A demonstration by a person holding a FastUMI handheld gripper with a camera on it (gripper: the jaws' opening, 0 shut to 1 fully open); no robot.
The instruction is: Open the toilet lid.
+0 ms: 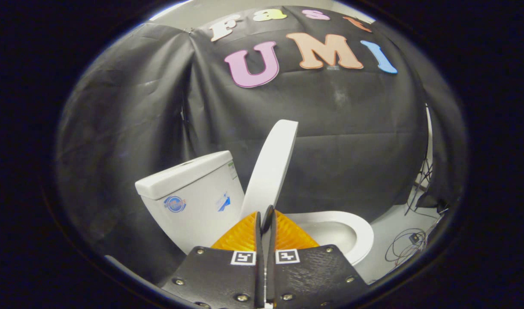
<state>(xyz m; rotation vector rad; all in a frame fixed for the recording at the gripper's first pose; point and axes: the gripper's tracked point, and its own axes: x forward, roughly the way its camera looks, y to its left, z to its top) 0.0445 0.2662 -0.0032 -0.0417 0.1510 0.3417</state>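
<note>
The white toilet lid (pixel 272 167) stands raised and steeply tilted, leaning back toward the tank (pixel 193 193). The lid's lower edge runs down into the narrow gap between my fingers. My gripper (pixel 266 219) is shut on that edge, with a thin strip of white lid showing between the two pads. To the right of the fingers lies the uncovered white seat and bowl (pixel 352 231). The lid's hinge end is hidden behind my fingers.
The tank has a flat cover (pixel 182 174) and stands left of the lid, close to the black cloth wall (pixel 352 137). Loose cables (pixel 405 244) lie on the pale floor to the right of the bowl.
</note>
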